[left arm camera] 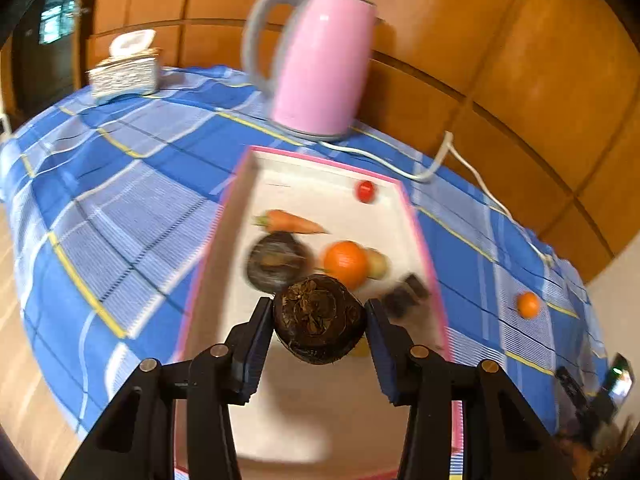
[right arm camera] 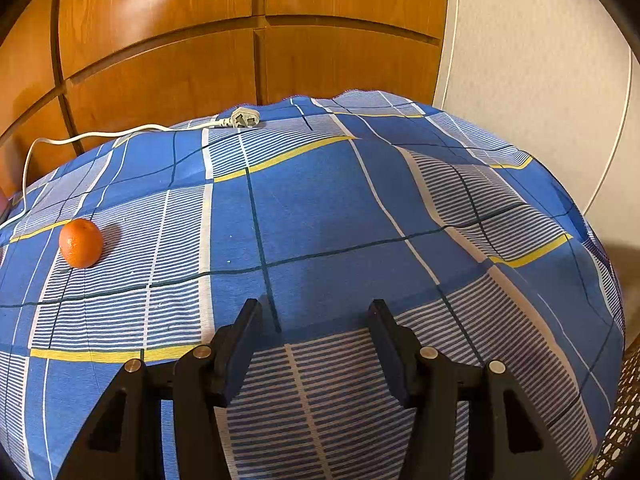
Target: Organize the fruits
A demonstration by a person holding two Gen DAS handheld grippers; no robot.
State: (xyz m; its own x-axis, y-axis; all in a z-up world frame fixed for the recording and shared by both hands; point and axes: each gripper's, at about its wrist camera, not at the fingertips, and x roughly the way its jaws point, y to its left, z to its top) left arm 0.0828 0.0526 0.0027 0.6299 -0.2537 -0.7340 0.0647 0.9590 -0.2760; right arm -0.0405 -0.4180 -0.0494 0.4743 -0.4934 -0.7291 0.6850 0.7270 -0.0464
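My left gripper (left arm camera: 319,314) is shut on a dark brown round fruit (left arm camera: 318,318) and holds it above the near part of a white tray with a pink rim (left arm camera: 416,220). In the tray lie another dark round fruit (left arm camera: 276,262), a carrot (left arm camera: 294,222), an orange (left arm camera: 346,264), a pale fruit (left arm camera: 378,264) beside it and a small red fruit (left arm camera: 365,191). A lone orange (left arm camera: 528,305) sits on the cloth right of the tray; it also shows in the right wrist view (right arm camera: 81,243). My right gripper (right arm camera: 316,320) is open and empty over the cloth.
A pink kettle (left arm camera: 320,64) stands behind the tray, its white cord (left arm camera: 452,152) trailing right to a plug (right arm camera: 244,118). A tissue box (left arm camera: 126,68) sits at the far left. A blue checked cloth (right arm camera: 320,208) covers the table; wood panelling is behind.
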